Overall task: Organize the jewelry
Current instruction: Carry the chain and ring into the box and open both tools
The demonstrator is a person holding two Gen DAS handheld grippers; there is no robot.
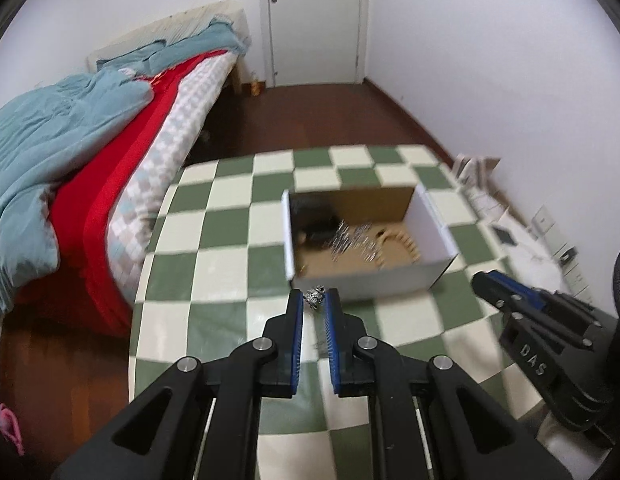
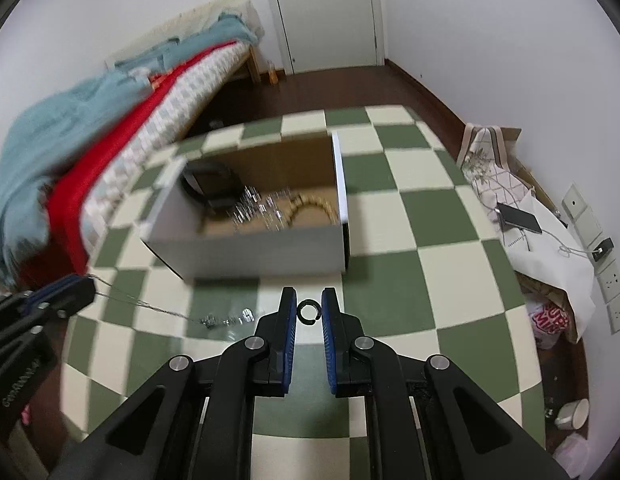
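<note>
Two grippers work at the near wall of the open white cardboard box [image 1: 362,284] on the green-and-cream checked desk [image 2: 430,272].

Left gripper [image 1: 316,300]: jaws narrowly spread around a small silver charm [image 1: 315,295]; whether they pinch it, I cannot tell. In the right view a thin chain [image 2: 158,309] seems to trail from it; lift high so that clears the wall. Right gripper [image 2: 309,307]: jaws spread, a small black open ring [image 2: 309,311] between the tips, untouched; close squarely across it.

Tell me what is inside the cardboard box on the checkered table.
Inside the box: a tan beaded bracelet, a blurred heap of silvery pieces and a dark object in the far corner. The near wall hides part of the floor.
</note>
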